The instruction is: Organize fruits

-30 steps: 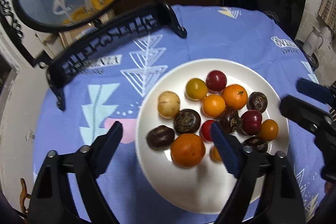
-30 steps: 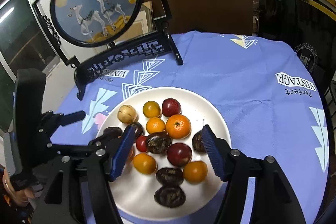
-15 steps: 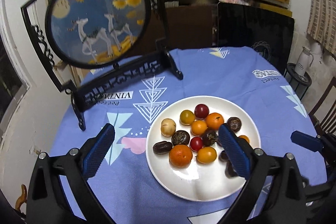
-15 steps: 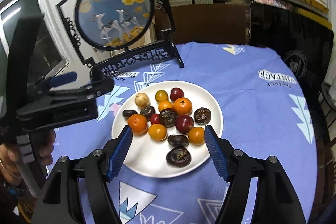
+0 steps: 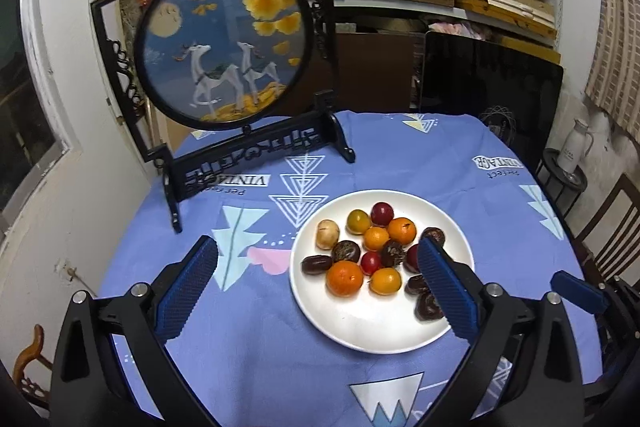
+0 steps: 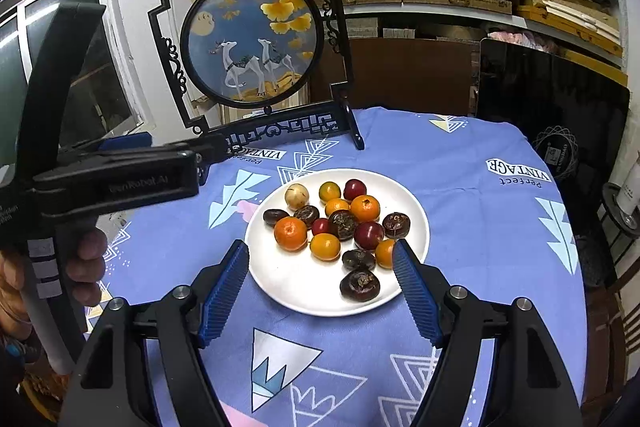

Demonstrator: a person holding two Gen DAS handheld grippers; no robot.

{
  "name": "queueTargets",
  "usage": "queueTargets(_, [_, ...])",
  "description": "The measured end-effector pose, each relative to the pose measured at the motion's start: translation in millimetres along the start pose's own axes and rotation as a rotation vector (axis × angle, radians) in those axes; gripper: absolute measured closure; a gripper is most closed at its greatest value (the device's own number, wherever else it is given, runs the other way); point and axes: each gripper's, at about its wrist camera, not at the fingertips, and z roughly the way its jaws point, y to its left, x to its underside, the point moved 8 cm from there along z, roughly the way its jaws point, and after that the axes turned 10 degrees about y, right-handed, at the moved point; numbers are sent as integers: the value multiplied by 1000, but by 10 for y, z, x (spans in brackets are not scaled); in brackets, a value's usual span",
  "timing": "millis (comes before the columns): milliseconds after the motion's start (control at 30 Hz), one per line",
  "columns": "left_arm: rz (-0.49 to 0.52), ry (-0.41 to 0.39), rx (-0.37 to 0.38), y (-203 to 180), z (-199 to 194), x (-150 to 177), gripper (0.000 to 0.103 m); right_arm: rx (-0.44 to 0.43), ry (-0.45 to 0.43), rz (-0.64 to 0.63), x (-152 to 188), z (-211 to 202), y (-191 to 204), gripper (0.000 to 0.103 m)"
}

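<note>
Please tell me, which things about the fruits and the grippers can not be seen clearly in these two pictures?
- Left wrist view: the left gripper has its right finger in front of several dark fruits on the plate, so their count is unclear.
- Right wrist view: the right gripper has a fingertip overlapping one orange fruit.
- Both views: the dark fruits' kind is too small to tell.

Left claw (image 5: 316, 291) and right claw (image 6: 320, 295) both gape wide, empty.
</note>
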Motion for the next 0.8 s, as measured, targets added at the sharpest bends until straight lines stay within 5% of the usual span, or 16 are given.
queueTargets(800, [16,45,-17,-10,-64,159,5,57,-31,18,-22,-131,36,22])
